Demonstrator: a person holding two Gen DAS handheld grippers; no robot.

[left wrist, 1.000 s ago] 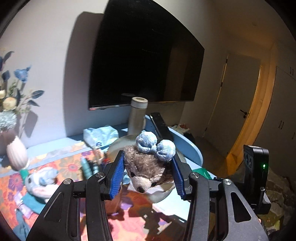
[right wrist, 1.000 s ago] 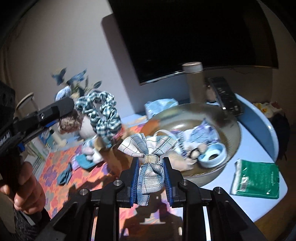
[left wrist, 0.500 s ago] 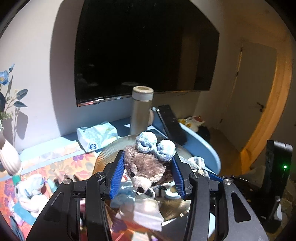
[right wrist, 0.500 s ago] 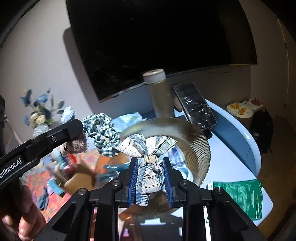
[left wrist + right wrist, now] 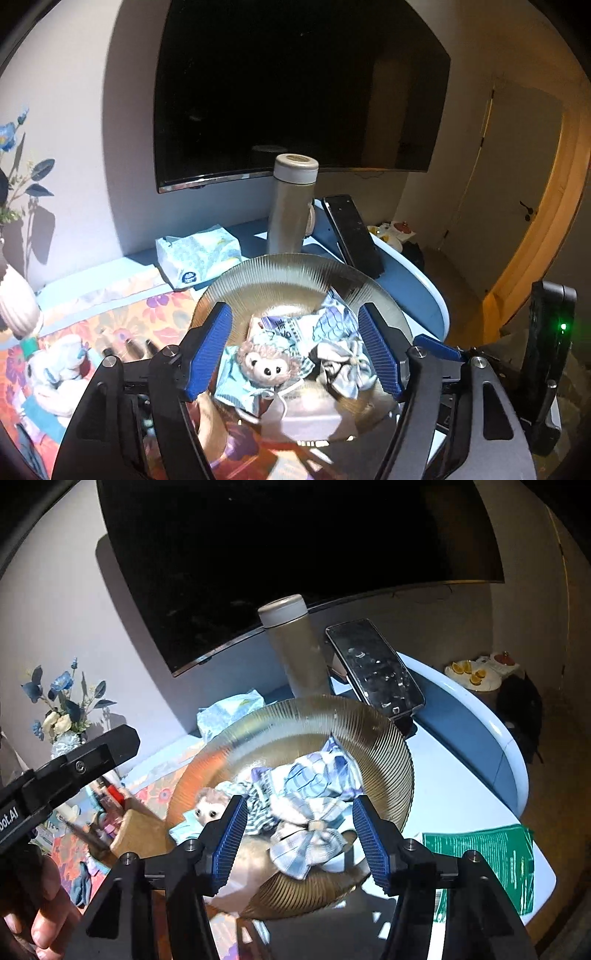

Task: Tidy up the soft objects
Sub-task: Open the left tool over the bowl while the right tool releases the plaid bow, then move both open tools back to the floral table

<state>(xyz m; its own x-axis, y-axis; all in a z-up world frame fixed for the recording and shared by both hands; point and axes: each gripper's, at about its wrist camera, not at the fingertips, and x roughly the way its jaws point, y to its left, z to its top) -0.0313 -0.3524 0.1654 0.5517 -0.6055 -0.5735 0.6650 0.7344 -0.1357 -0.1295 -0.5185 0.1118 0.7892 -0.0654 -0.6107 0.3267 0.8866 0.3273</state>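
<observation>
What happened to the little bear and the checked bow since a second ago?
Both got dropped. The left hand-held gripper moved over the ribbed bowl and is opening; the plush bear now lies in the bowl. The right hand-held gripper did the same, and the plaid bow lies beside the bear, untouched. The flask and tissue pack stayed put.

Left gripper (image 5: 295,356), right gripper (image 5: 298,842) — jaws opening, angled down.

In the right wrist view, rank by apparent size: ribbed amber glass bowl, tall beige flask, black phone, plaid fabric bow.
1. Ribbed amber glass bowl, clearly largest.
2. Tall beige flask and black phone: look alike, no ranking.
3. Plaid fabric bow, smallest, though nearest the camera, so it looks enlarged.
</observation>
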